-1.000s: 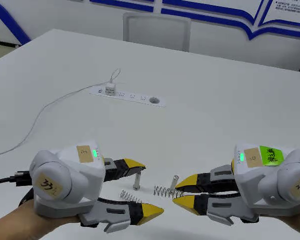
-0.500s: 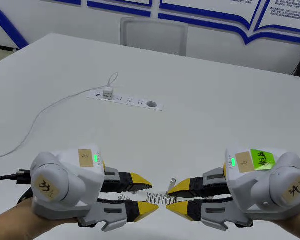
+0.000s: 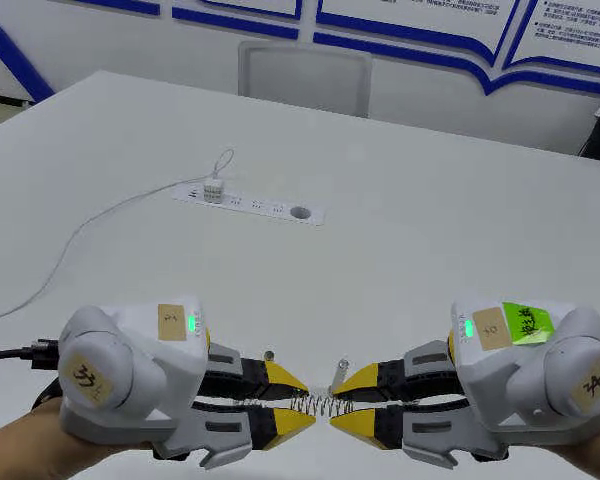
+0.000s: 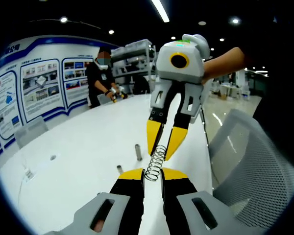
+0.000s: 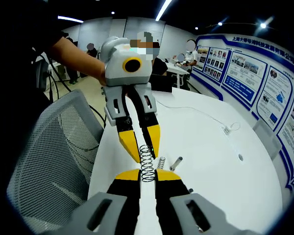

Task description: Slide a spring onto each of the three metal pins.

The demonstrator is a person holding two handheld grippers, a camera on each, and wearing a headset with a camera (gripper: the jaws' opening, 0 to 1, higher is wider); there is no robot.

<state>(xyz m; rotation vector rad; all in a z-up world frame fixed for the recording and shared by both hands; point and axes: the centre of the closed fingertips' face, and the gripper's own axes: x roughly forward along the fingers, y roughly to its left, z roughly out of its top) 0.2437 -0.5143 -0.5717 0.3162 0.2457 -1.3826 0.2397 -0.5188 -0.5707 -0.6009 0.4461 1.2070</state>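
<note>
Whereas a second ago the left gripper [image 3: 310, 401] stood wide open and the spring [image 3: 320, 404] lay loose on the surface [image 3: 410, 250] by the right gripper [image 3: 331, 403], the head view now has both pairs of fingers drawn in on that spring, one at each end, tips facing each other. The coil bridges the short gap between them. Whether it is lifted clear of the surface I cannot tell from above. Just beyond it stand an upright pin [image 3: 269, 355] and a leaning pin [image 3: 341, 371], both bare. By my reading the pickup is made and nothing is threaded yet.

From the left gripper view, its own yellow fingers are closed to a narrow slot with the near end of the spring [image 4: 156, 163] pinched in it. The far end runs up between the tips of the right gripper [image 4: 159, 155]. Both pins sit off to the left, apart from the coil.

From the right gripper view the picture mirrors this. Its fingers are shut on the near end of the spring [image 5: 147, 165], and the left gripper [image 5: 147, 155] clasps the other end. What looks like a second spring [image 5: 161, 163] lies on the surface just beside the held one, with a pin close to its right. One gripper will probably have to let go so that an open coil end can meet a pin.
</note>
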